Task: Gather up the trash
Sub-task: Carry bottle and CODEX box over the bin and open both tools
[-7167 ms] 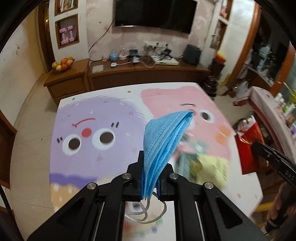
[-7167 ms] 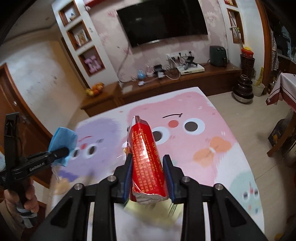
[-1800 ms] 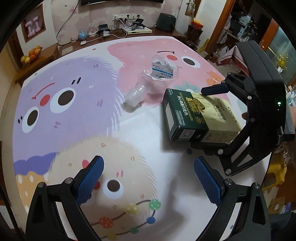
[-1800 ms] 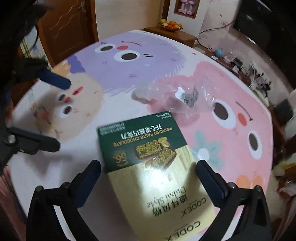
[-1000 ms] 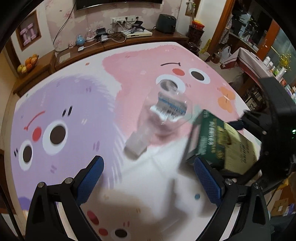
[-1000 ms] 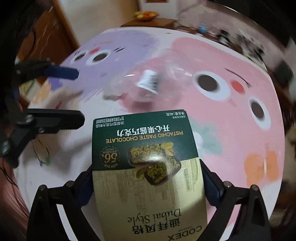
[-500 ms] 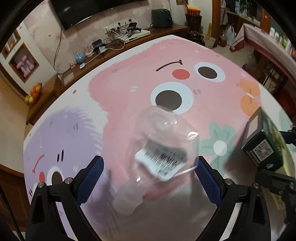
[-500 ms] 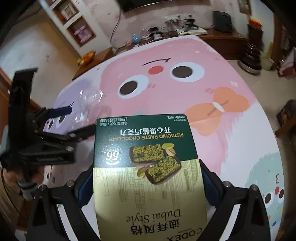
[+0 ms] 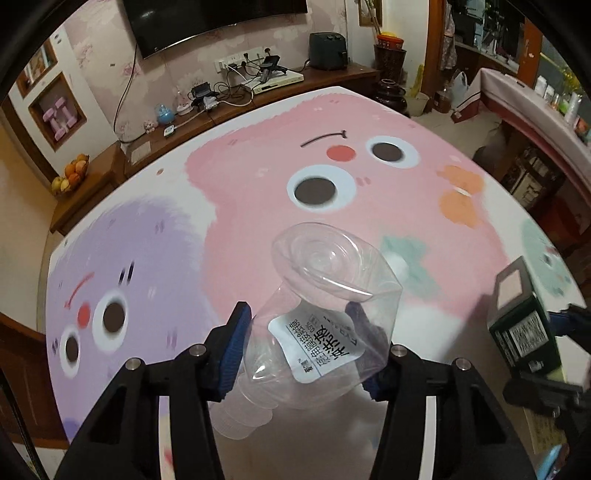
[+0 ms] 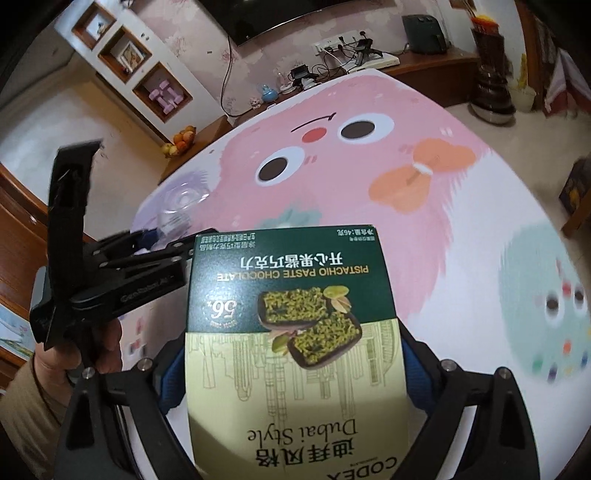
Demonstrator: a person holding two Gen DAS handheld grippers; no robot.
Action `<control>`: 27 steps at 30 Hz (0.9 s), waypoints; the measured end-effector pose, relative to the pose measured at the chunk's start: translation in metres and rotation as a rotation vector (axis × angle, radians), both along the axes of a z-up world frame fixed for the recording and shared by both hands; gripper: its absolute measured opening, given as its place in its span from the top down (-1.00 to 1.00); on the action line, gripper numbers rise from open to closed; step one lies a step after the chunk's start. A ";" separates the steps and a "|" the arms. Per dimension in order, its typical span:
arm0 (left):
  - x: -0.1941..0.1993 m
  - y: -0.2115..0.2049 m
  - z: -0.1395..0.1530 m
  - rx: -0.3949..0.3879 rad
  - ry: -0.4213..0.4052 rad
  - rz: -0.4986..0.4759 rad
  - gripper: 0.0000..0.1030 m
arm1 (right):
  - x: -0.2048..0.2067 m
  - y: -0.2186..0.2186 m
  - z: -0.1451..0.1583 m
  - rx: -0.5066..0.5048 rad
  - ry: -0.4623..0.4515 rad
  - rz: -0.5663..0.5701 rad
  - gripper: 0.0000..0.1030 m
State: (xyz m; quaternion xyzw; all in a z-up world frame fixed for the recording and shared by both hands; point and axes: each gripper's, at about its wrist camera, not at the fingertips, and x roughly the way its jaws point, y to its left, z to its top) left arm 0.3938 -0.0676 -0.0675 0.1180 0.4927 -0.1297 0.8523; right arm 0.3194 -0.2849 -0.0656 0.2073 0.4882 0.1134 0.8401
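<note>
My left gripper (image 9: 303, 343) is shut on a crushed clear plastic bottle (image 9: 325, 295) with a white label, held above the cartoon-print table (image 9: 258, 177). My right gripper (image 10: 291, 354) is shut on a green and cream pistachio chocolate box (image 10: 291, 321), held above the same table (image 10: 424, 229). The box end (image 9: 521, 321) shows at the right of the left wrist view. The left gripper with the bottle (image 10: 177, 210) shows at the left of the right wrist view.
A wooden TV cabinet (image 9: 258, 92) with cables and devices runs behind the table, under a wall TV (image 9: 214, 14). A fruit bowl (image 9: 70, 177) sits on its left end. A side table (image 9: 535, 99) with bottles stands at the right.
My left gripper has closed on the bottle and lifted it off the table. The right gripper has raised the box and turned toward the TV wall.
</note>
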 end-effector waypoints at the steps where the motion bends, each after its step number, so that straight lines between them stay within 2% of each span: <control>1: -0.014 0.003 0.005 -0.015 0.007 -0.006 0.01 | -0.008 0.000 0.001 0.019 0.004 -0.005 -0.82; 4: -0.061 0.007 0.023 -0.042 0.020 -0.040 0.01 | -0.047 0.003 0.004 0.087 0.021 -0.017 -0.82; 9: -0.162 0.011 0.050 -0.145 0.032 -0.069 0.01 | -0.114 0.008 0.014 0.155 0.012 -0.043 -0.82; 14: -0.254 0.016 0.054 -0.226 -0.005 -0.055 0.01 | -0.190 0.025 0.027 0.166 -0.043 -0.070 -0.82; 18: -0.309 0.023 0.042 -0.295 -0.010 -0.020 0.01 | -0.236 0.038 0.027 0.149 -0.044 -0.060 -0.82; 21: -0.343 0.028 0.022 -0.335 0.013 -0.004 0.00 | -0.266 0.048 0.017 0.115 -0.012 -0.042 -0.82; 27: -0.381 0.030 -0.036 -0.308 0.096 -0.006 0.00 | -0.299 0.044 -0.029 0.122 0.099 -0.068 -0.82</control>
